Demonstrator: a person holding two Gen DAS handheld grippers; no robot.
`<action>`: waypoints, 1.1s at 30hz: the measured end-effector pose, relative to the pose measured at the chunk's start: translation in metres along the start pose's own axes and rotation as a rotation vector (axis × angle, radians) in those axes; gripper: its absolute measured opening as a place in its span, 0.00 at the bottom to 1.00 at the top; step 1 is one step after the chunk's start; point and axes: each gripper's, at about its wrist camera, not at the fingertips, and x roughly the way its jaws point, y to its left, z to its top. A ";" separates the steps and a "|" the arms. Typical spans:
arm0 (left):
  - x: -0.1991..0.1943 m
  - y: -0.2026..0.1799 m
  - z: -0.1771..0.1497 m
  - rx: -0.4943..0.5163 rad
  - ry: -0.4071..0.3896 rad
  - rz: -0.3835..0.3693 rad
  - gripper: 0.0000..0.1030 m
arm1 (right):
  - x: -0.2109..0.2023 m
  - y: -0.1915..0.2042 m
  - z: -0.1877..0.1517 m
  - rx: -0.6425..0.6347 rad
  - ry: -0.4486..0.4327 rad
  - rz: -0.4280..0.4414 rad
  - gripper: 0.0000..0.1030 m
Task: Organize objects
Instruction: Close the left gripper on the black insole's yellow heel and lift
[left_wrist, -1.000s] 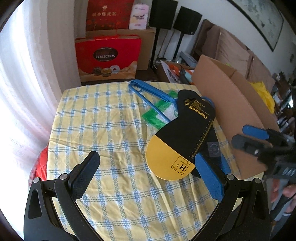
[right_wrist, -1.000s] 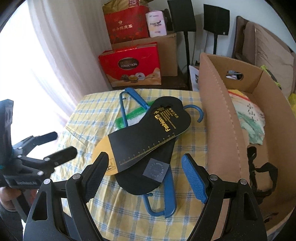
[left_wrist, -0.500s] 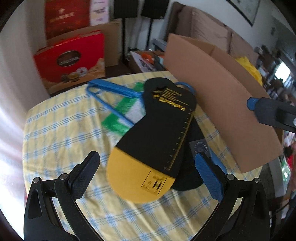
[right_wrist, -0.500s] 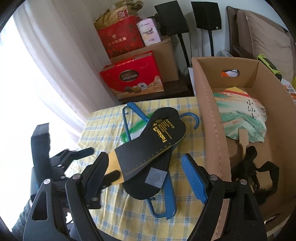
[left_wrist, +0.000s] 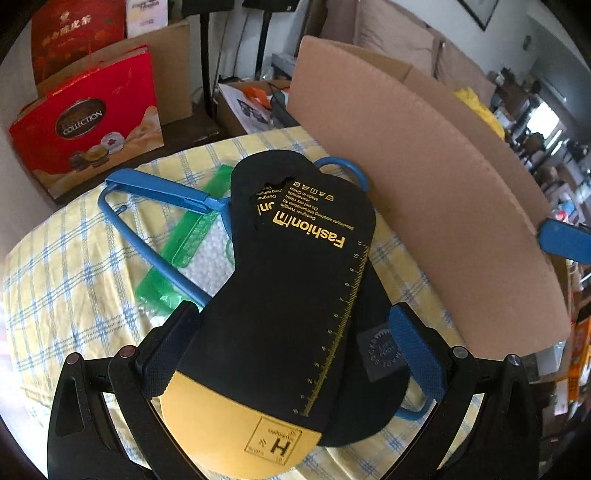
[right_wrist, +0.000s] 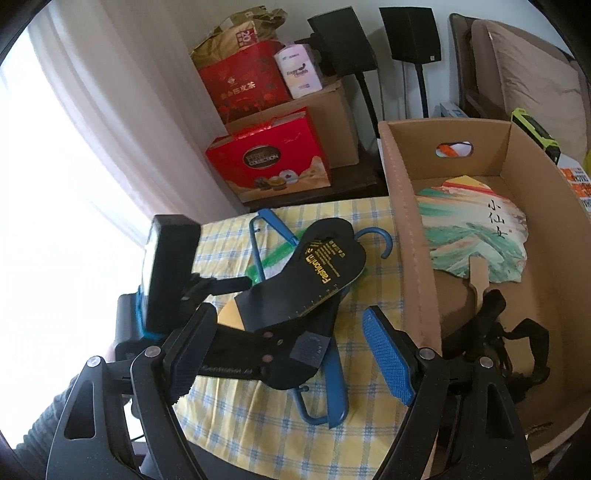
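Note:
A black and yellow sock card printed "Fashion" lies on a black sock and a blue hanger on the checked tablecloth. My left gripper stands open and low over the card's yellow end, one finger on each side. The black pad is at the card's edge and the blue pad is over the sock. In the right wrist view the left gripper straddles the card. My right gripper hangs open above the hanger's near end, holding nothing.
A large cardboard box stands at the right of the table and holds a painted paper fan and a black strap. A green zip bag lies under the hanger. Red gift boxes stand behind the table.
My left gripper has come forward and down until its fingers straddle the card's yellow end. The right gripper has lifted slightly, so more of the box's inside shows.

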 end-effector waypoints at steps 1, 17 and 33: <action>0.002 0.001 0.001 0.000 0.002 -0.002 1.00 | -0.001 -0.001 0.000 0.003 -0.001 -0.001 0.80; 0.007 0.010 0.013 0.001 0.007 -0.070 1.00 | 0.004 -0.008 -0.005 0.024 0.018 0.017 0.80; 0.022 0.011 0.027 0.032 0.131 -0.124 0.87 | 0.007 -0.015 -0.006 0.059 0.033 0.038 0.80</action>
